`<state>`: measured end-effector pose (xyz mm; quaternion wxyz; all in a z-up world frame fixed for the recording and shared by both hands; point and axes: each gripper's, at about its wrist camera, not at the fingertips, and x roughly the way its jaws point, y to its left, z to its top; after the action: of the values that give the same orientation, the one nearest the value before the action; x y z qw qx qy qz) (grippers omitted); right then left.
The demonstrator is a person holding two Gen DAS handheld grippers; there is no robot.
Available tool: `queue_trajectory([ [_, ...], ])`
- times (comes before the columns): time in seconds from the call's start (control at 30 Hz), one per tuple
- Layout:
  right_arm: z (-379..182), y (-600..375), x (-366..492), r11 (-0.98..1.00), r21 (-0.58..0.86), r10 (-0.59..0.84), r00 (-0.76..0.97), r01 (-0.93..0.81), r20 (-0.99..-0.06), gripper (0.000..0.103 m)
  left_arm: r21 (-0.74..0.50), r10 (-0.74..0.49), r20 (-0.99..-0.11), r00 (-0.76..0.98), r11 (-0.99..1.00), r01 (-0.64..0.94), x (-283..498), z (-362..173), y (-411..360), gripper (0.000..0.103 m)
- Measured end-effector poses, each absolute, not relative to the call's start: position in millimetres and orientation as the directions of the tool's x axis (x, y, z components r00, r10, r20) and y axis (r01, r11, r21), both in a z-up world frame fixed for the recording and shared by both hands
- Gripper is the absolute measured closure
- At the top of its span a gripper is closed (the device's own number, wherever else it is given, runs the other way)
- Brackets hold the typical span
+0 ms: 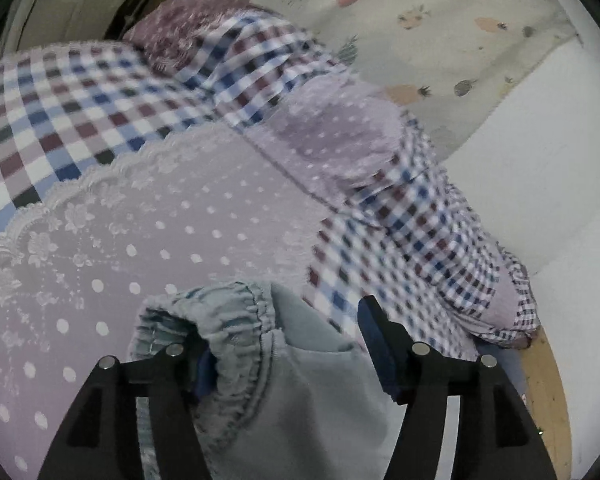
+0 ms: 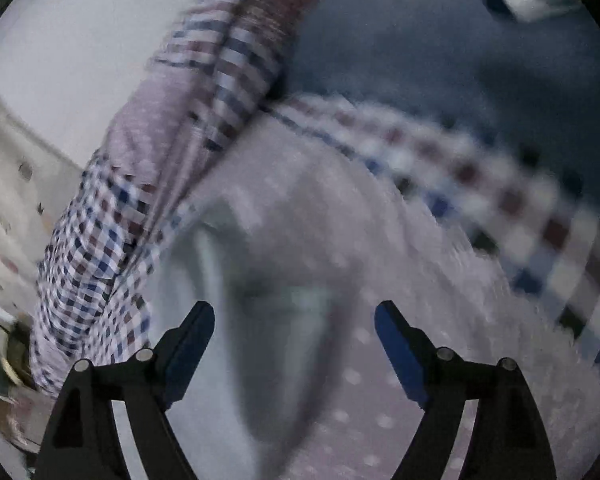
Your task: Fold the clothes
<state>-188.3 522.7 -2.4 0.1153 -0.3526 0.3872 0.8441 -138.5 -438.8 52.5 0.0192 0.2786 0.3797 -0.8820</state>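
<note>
Right now we have a pale grey garment point(image 1: 300, 384) with a gathered elastic waistband lying between the fingers of our left hand-held gripper point(image 1: 284, 340). Its jaws are spread wide and not pinching: the waistband bunches against the left finger while the right finger stands clear of the fabric. In the right wrist view the same grey cloth shows only as a blurred pale shape ahead of our right hand-held gripper point(image 2: 296, 320), whose jaws are likewise spread with nothing between them.

The garment rests on a lilac bedspread point(image 1: 172, 232) dotted with white and edged with lace. Around that lies a checked cover point(image 1: 60, 112) in blue, maroon and white, which drapes over the edge of the bed. Further out we see a cream sheet printed with small fruit point(image 1: 440, 16), a plain white surface point(image 1: 540, 184) and a strip of wooden floor point(image 1: 548, 392).

We judge that we are at the start of a fold, positioning to take hold of the waistband. The next move calls for closing the left jaws on the elastic edge and finding a second hold with the right, so the cloth can be lifted and spread flat.

No brand, label or writing can be read in either view; the right view is too blurred to tell.
</note>
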Motion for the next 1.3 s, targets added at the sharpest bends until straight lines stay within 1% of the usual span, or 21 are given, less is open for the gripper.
queue_trajectory([
  [0.03,-12,523,-188,-0.672,0.577,-0.098,-0.717,-0.464,-0.690,0.026,-0.660,0.183,-0.498,-0.847,-0.714,0.234,-132,58,-435,0.035],
  [0.07,-22,524,-188,-0.672,0.581,-0.117,-0.709,-0.459,-0.696,0.038,-0.662,0.189,-0.490,-0.851,-0.716,0.222,-125,64,-430,0.035],
  [0.1,-30,523,-189,-0.680,0.569,-0.120,-0.696,-0.462,-0.708,0.041,-0.658,0.190,-0.486,-0.853,-0.722,0.214,-119,69,-428,0.035],
  [0.17,-35,521,-190,-0.703,0.553,-0.107,-0.701,-0.448,-0.705,0.042,-0.651,0.191,-0.480,-0.856,-0.732,0.202,-107,79,-424,0.034],
  [0.23,-35,519,-198,-0.712,0.565,-0.118,-0.722,-0.417,-0.681,0.042,-0.655,0.191,-0.477,-0.858,-0.728,0.202,-101,83,-428,0.032],
  [0.3,-33,512,-210,-0.736,0.557,-0.129,-0.728,-0.385,-0.673,0.044,-0.653,0.173,-0.514,-0.840,-0.714,0.252,-103,78,-442,0.030],
  [0.33,-32,506,-218,-0.756,0.543,-0.133,-0.725,-0.367,-0.675,0.061,-0.652,0.159,-0.526,-0.836,-0.706,0.276,-103,75,-447,0.030],
  [0.37,-32,499,-226,-0.789,0.495,-0.115,-0.704,-0.364,-0.701,0.098,-0.659,0.141,-0.535,-0.833,-0.687,0.306,-101,71,-454,0.030],
  [0.47,-18,493,-222,-0.803,0.443,-0.042,-0.705,-0.398,-0.708,0.098,-0.674,0.117,-0.527,-0.842,-0.661,0.331,-93,66,-463,0.030],
  [0.57,17,492,-189,-0.798,0.388,0.105,-0.741,-0.461,-0.664,0.099,-0.659,0.107,-0.517,-0.849,-0.683,0.316,-86,71,-460,0.030],
  [0.63,27,495,-182,-0.797,0.378,0.124,-0.739,-0.472,-0.662,0.097,-0.651,0.112,-0.520,-0.847,-0.694,0.307,-83,74,-457,0.029],
  [0.7,20,498,-191,-0.796,0.332,0.117,-0.668,-0.506,-0.735,0.096,-0.634,0.112,-0.528,-0.842,-0.711,0.303,-81,79,-451,0.028],
  [0.73,14,504,-190,-0.776,0.345,0.098,-0.641,-0.528,-0.762,0.095,-0.626,0.112,-0.533,-0.839,-0.719,0.302,-80,81,-447,0.028],
  [0.8,15,507,-182,-0.744,0.366,0.088,-0.626,-0.558,-0.775,0.086,-0.621,0.114,-0.525,-0.844,-0.729,0.288,-72,92,-440,0.028],
  [0.87,22,505,-165,-0.739,0.339,0.123,-0.611,-0.583,-0.782,0.078,-0.625,0.122,-0.507,-0.853,-0.734,0.266,-63,103,-435,0.028],
  [0.9,24,504,-153,-0.742,0.352,0.104,-0.616,-0.570,-0.781,0.076,-0.625,0.127,-0.497,-0.859,-0.738,0.252,-59,109,-433,0.026],
  [0.97,27,502,-129,-0.747,0.388,0.052,-0.630,-0.540,-0.775,0.061,-0.619,0.129,-0.476,-0.870,-0.752,0.227,-44,122,-428,0.024],
  [1.1,24,490,-72,-0.750,0.481,-0.103,-0.638,-0.454,-0.763,0.057,-0.608,0.135,-0.436,-0.890,-0.774,0.180,-6,147,-419,0.019],
  [1.3,15,435,-23,-0.790,0.553,-0.305,-0.611,-0.267,-0.730,0.057,-0.592,0.108,-0.412,-0.905,-0.787,0.175,66,171,-411,0.019],
])
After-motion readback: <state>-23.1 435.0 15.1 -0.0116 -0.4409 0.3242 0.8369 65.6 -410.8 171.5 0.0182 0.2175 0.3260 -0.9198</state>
